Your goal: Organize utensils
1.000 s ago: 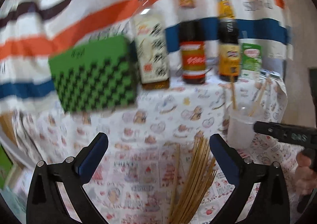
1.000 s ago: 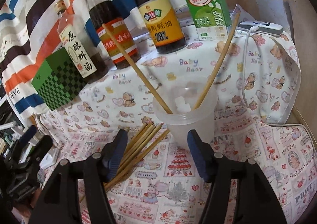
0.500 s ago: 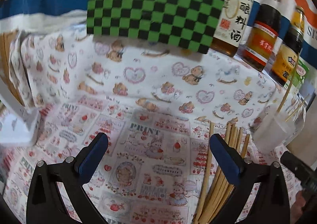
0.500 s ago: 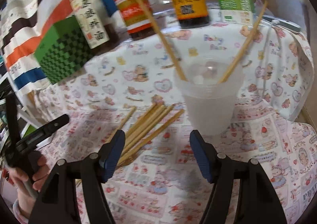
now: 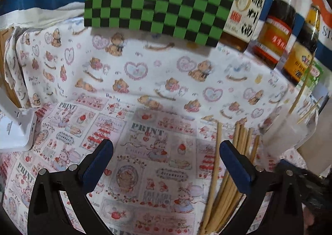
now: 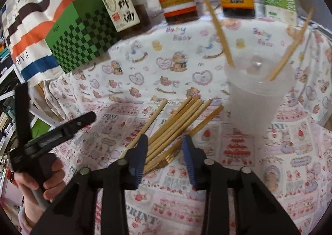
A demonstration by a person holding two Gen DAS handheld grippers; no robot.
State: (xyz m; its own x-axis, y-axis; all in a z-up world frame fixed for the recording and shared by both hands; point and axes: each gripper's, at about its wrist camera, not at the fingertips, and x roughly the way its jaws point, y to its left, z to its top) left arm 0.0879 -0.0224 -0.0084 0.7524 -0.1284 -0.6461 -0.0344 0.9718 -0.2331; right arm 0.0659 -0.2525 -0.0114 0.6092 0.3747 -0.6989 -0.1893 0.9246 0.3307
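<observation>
The right gripper (image 6: 165, 153) is closing its fingers around the loose chopsticks (image 6: 176, 122) lying beside the plastic cup (image 6: 257, 97), which holds two more. The left gripper (image 5: 166, 164) hangs wide and empty over open surface (image 5: 145, 89), chopsticks just beside its right finger.

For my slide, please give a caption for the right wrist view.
Right hand-held gripper closing over loose chopsticks beside a plastic cup.

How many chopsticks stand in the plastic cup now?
2. One chopstick leans left in the plastic cup, the other chopstick leans right. More may be hidden behind its cloudy wall.
</observation>
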